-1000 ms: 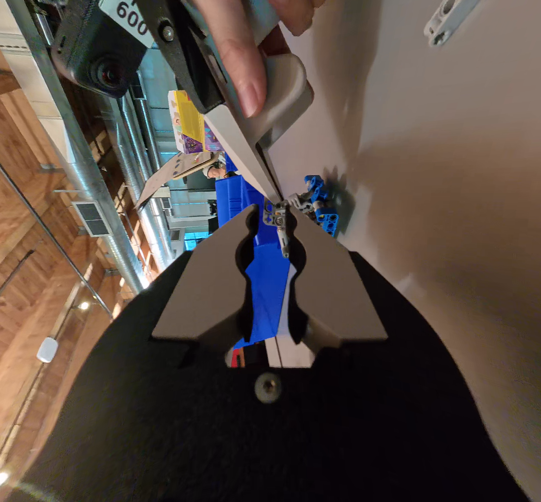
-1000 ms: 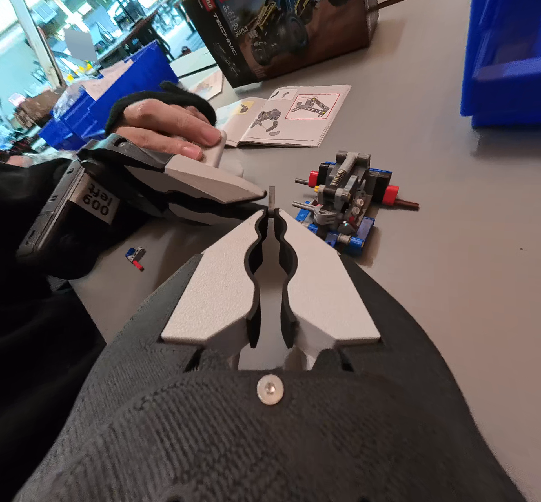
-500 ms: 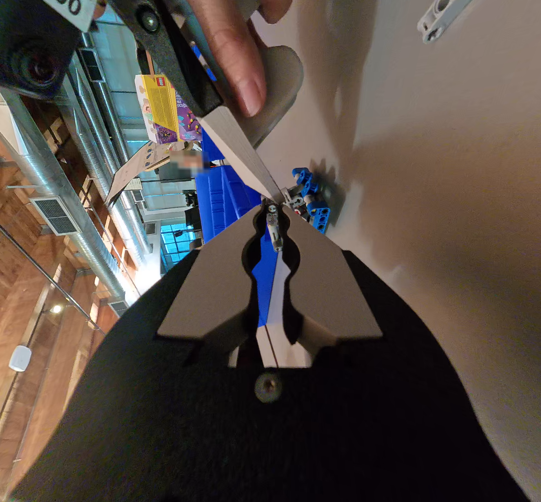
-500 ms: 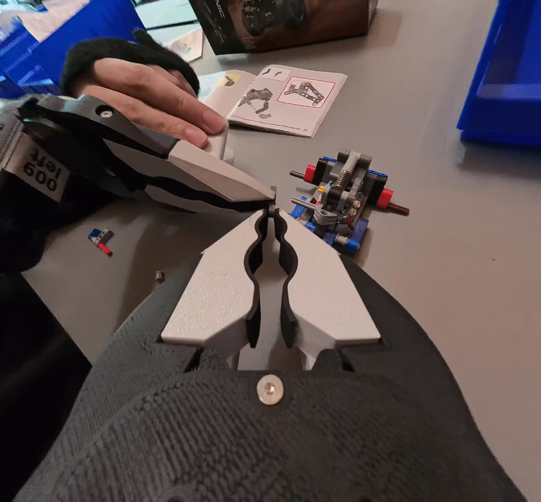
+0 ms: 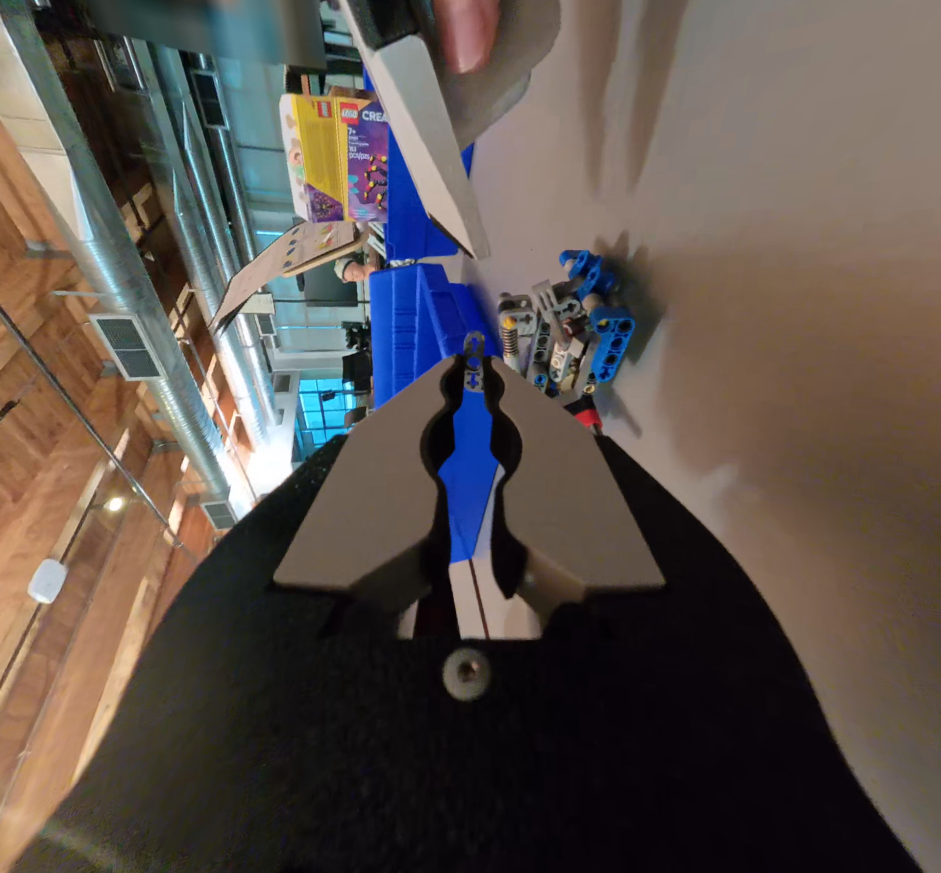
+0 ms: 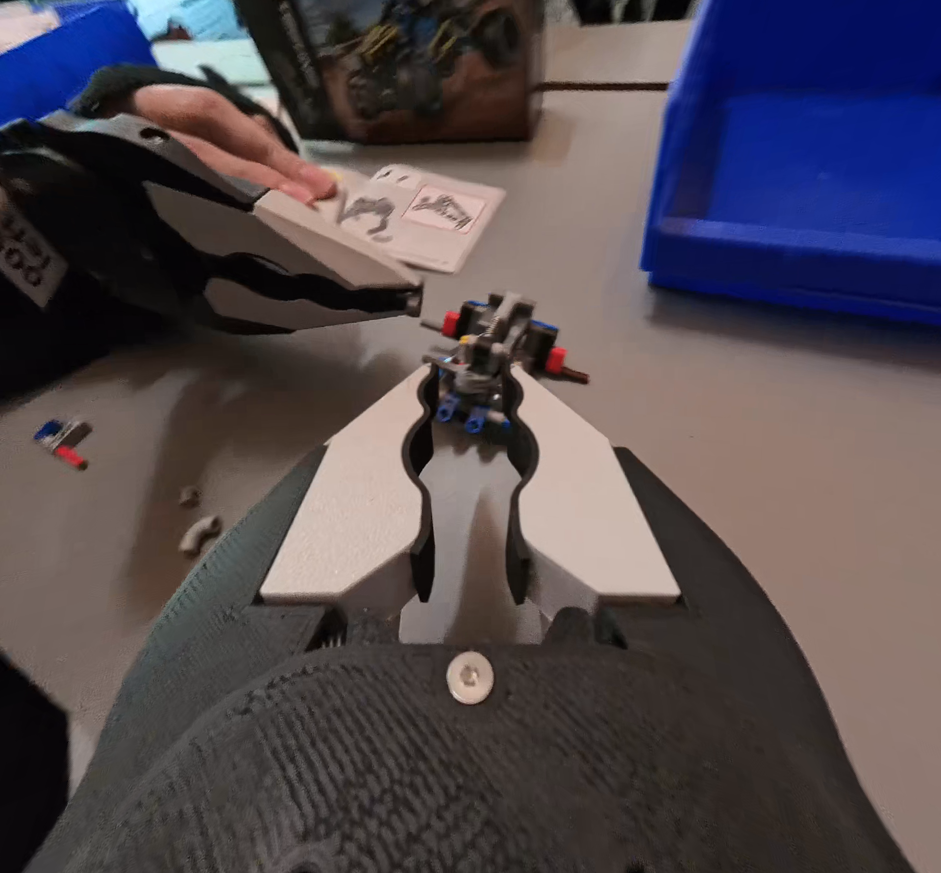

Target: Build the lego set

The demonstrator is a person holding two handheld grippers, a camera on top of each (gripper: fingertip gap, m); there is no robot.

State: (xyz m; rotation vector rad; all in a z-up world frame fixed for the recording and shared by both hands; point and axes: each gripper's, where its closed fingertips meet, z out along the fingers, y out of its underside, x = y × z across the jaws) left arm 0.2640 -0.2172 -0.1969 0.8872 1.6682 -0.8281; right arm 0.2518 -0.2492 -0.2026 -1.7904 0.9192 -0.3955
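My left gripper (image 5: 474, 369) is shut on a small thin grey beam with holes (image 5: 473, 343), which sticks out past the fingertips. The right wrist view shows it too (image 6: 413, 300), pads together on the grey piece, in the air just left of the model. A small blue, grey and red brick model (image 6: 501, 339) rests on the grey table (image 6: 713, 441); it also shows in the left wrist view (image 5: 565, 334). My right gripper (image 6: 471, 380) is open and holds nothing. The model shows through the gap between its fingertips. In the left wrist view its finger (image 5: 433, 176) hangs above the model.
A blue bin (image 6: 814, 161) stands at the right. A set box (image 6: 397, 34) stands at the back, with an open instruction booklet (image 6: 438, 222) before it. Small loose parts (image 6: 61, 441) and grey bits (image 6: 198, 528) lie at the left. A hand (image 6: 229, 146) grips the left gripper. There is about 4 cm between the tips of the two grippers.
The right gripper held the grey beam between the left gripper's open fingers. The left gripper shut on it. The right gripper then opened, let go and drew away towards the model.
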